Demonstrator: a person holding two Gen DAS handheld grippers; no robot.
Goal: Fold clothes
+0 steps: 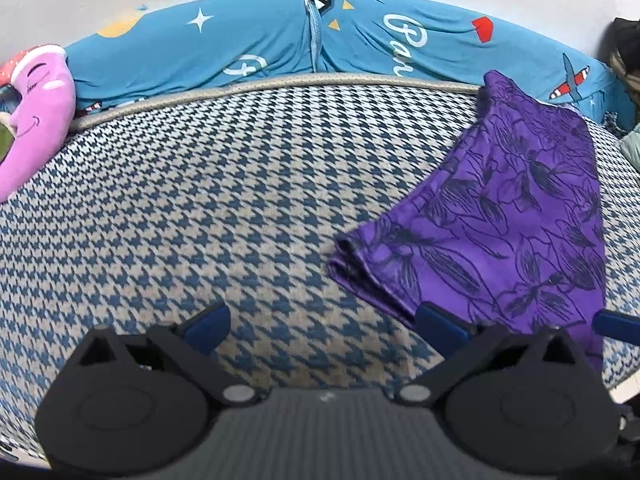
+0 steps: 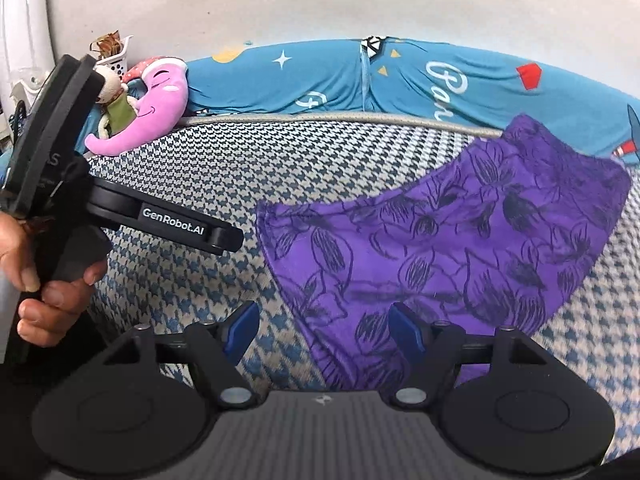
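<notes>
Already the purple garment (image 2: 440, 240) lies in a compact, layered shape on the houndstooth mattress (image 1: 200, 200), toward its right side and reaching up to the piped far edge. Stacked hems show at its near-left corner in the left wrist view, so at least one fold is in it; whether more folds are wanted, or it is finished and lying where it belongs, these pictures cannot settle. Its outline is uneven, one side curving, which could mean a last squaring-up is due.

Cloth looks thin and smooth with a slight sheen, printed with dark line-drawn flowers. Beneath it the mattress cover is a coarse blue-and-cream weave. A blue printed bolster (image 1: 320, 40) runs along the far edge, with a pink plush moon (image 1: 40, 112) at the far-left corner.

Left gripper (image 1: 324, 324) stands spread with nothing between its fingers, near the garment's corner. Right gripper (image 2: 324, 328) is likewise spread, one finger probably over the cloth without pinching it.
</notes>
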